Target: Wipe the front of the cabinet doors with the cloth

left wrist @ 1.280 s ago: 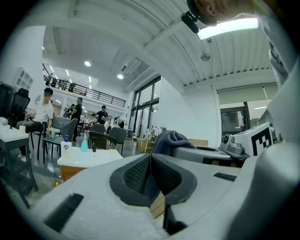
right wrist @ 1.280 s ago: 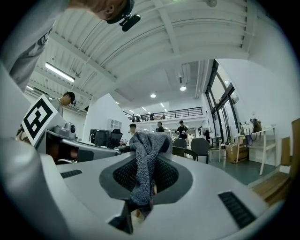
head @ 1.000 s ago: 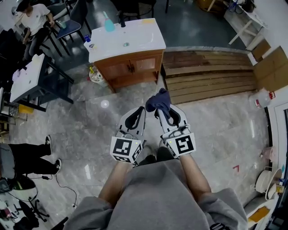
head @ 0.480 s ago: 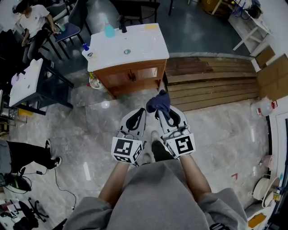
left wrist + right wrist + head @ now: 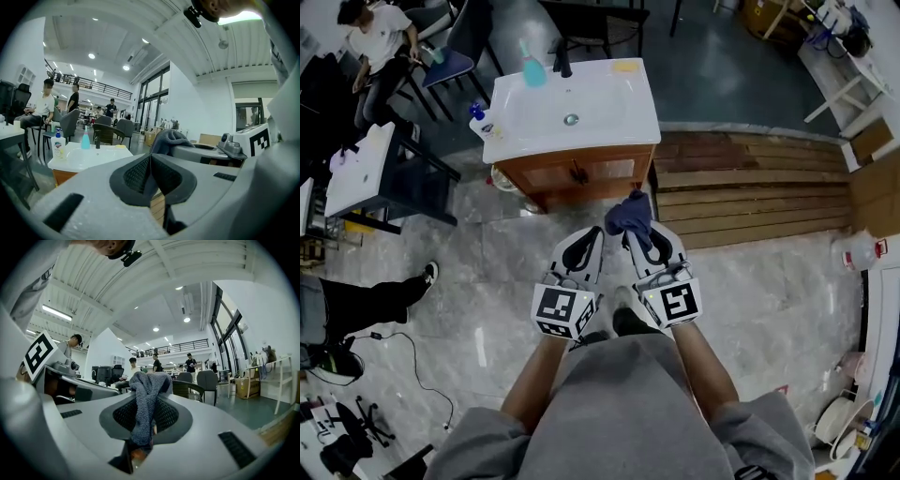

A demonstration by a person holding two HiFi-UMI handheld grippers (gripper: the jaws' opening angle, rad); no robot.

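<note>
R gripper (image 5: 144, 425): jaws clamped on a dark blue-grey knit cloth (image 5: 146, 399), which bunches above the pads and hangs down betw. them. L gripper (image 5: 150, 174): jaws together, nothing betw. them.

Head view: both grippers side by side, low in front of the person's torso, tips toward the wooden vanity cabinet (image 5: 546, 180). The cloth sticks out past the R gripper's tips and sits in line w/ the cabinet's lower right corner. Can't tell contact from that angle.

Only the head view shows the doors (image 5: 581, 172), two brown panels w/ dark handles at the middle, under a white basin top (image 5: 600, 103). It also shows wooden planks (image 5: 750, 183) to the right of the cabinet on the grey marble floor (image 5: 769, 281).

L gripper view sees the cabinet from the side, not the doors: basin top, a teal bottle (image 5: 85, 138) and a pump bottle (image 5: 58, 146) on it, plus the cloth off to its right.

R gripper view has no cabinet: cloth up close, an open hall w/ grey chairs (image 5: 207, 380) and people standing behind.
</note>
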